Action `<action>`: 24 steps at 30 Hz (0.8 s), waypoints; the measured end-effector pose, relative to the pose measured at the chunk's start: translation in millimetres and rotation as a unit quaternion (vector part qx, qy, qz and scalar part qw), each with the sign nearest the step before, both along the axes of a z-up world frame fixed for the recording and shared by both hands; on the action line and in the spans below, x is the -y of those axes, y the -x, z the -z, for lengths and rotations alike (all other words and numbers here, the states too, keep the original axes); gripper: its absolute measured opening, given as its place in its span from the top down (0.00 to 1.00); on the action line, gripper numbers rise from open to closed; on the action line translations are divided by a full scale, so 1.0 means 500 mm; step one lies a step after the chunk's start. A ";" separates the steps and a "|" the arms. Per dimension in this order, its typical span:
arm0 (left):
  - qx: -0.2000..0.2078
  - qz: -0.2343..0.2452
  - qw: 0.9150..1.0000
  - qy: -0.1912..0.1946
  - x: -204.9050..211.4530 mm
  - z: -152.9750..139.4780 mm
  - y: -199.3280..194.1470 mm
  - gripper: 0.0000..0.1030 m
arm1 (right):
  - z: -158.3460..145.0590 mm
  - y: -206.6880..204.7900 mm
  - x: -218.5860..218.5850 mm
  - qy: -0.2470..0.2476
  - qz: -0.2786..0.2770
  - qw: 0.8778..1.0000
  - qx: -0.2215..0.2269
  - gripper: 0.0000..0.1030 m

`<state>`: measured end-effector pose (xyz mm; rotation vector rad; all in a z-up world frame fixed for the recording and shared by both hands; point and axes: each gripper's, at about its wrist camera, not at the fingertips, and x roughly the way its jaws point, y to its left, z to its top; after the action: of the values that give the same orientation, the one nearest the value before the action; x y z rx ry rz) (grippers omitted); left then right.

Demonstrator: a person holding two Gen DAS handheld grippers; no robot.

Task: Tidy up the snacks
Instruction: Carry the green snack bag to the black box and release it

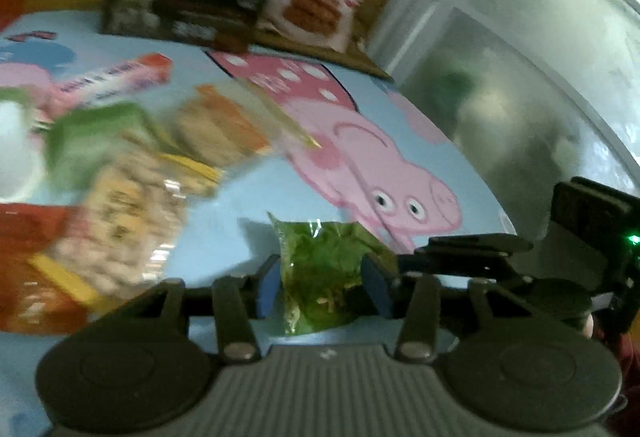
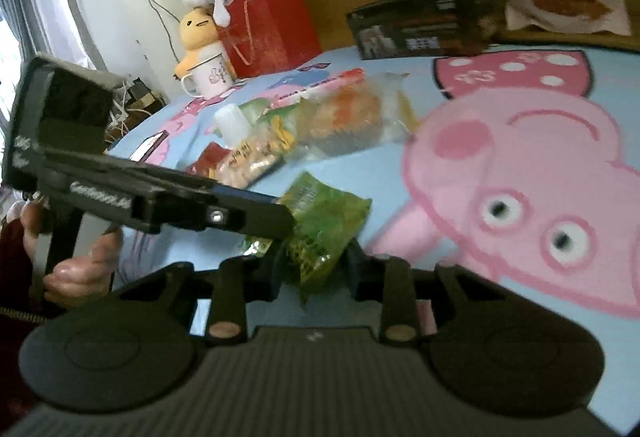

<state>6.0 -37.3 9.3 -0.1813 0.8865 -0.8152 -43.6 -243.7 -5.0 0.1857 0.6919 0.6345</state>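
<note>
We see both grippers on one green packet (image 1: 320,269): left gripper (image 1: 322,291) clamps it between the blue pads, right gripper (image 2: 316,269) grips the same packet (image 2: 324,221) from the other end. It sits low on the cartoon-print counter (image 1: 248,197). Snack pile (image 1: 132,189) lies at 10 o'clock, blurred.

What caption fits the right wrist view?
Both grippers' fingers close on a green snack packet lying on a pink cartoon pig bedspread.
</note>
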 end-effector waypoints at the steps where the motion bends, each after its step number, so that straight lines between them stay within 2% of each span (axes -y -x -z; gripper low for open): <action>1: 0.004 0.004 1.000 -0.002 0.010 -0.002 0.002 0.53 | 0.000 0.009 0.006 0.004 0.004 1.000 0.005 0.66; 2: 0.005 0.008 1.000 -0.005 0.018 -0.003 0.002 0.49 | -0.001 0.017 0.009 0.012 0.008 1.000 0.013 0.64; 4: 0.000 0.011 1.000 -0.005 0.025 -0.004 -0.003 0.47 | -0.002 0.030 0.010 0.033 0.009 0.999 0.030 0.50; 5: -0.005 0.012 1.000 -0.002 0.025 -0.003 -0.006 0.47 | -0.001 0.037 0.005 0.044 0.003 0.998 0.040 0.47; 7: -0.016 0.010 1.000 0.007 0.023 0.000 -0.011 0.51 | 0.005 0.048 -0.009 0.069 -0.010 0.996 0.064 0.43; 8: -0.019 0.009 1.000 0.009 0.021 0.002 -0.012 0.59 | 0.010 0.054 -0.019 0.088 -0.017 0.993 0.083 0.43; 11: -0.022 0.005 1.000 0.009 0.025 0.005 -0.015 0.71 | 0.023 0.059 -0.048 0.119 -0.020 0.985 0.123 0.48; 13: -0.027 0.006 0.999 0.016 0.022 0.003 -0.015 0.78 | 0.025 0.052 -0.056 0.121 -0.012 0.983 0.134 0.64; 14: -0.032 0.006 0.999 0.023 0.019 0.002 -0.017 0.82 | 0.025 0.044 -0.053 0.118 -0.006 0.984 0.134 0.66; 18: -0.042 -0.011 0.999 0.031 0.008 -0.004 -0.039 0.82 | 0.020 -0.003 -0.027 0.054 0.013 0.993 0.100 0.75; 24: 0.002 -0.032 0.999 0.035 -0.006 -0.073 -0.082 0.82 | -0.026 -0.078 -0.025 -0.030 0.018 0.996 0.077 0.75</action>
<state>47.1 -34.4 46.0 -0.2686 0.8450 -0.7877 -4.4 -231.3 7.8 0.2017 0.5205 0.6289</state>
